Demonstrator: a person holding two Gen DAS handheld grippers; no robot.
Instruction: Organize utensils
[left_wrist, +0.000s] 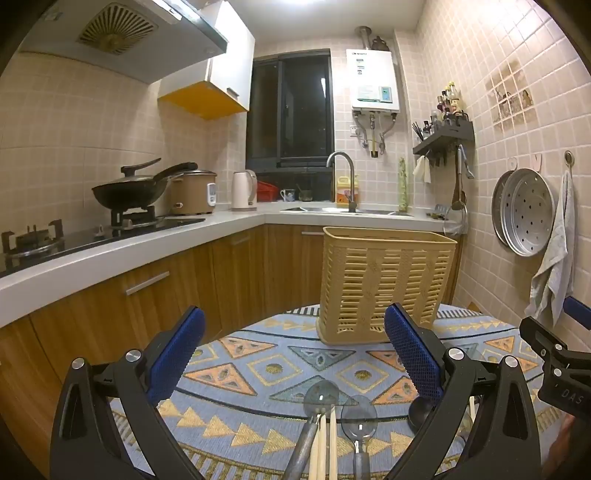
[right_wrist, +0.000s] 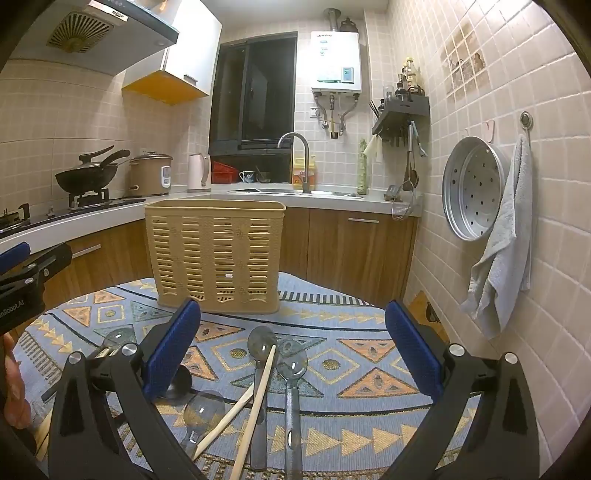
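Observation:
A beige slotted utensil basket (left_wrist: 384, 284) (right_wrist: 216, 254) stands upright at the far side of a patterned round table (left_wrist: 258, 369) (right_wrist: 351, 332). Metal spoons (left_wrist: 320, 397) (right_wrist: 291, 363) and a pair of wooden chopsticks (left_wrist: 327, 439) (right_wrist: 258, 398) lie on the cloth near me. My left gripper (left_wrist: 293, 354) is open and empty above the spoons. My right gripper (right_wrist: 291, 343) is open and empty above the spoons and chopsticks. A dark spoon (left_wrist: 421, 406) (right_wrist: 177, 384) lies partly hidden by a finger.
Kitchen counter (left_wrist: 147, 240) with stove, wok (left_wrist: 129, 188), rice cooker and sink lies beyond the table. A steamer tray (right_wrist: 472, 188) and towel (right_wrist: 506, 240) hang on the right wall. The other gripper shows at each view's edge (left_wrist: 554, 354) (right_wrist: 26, 273).

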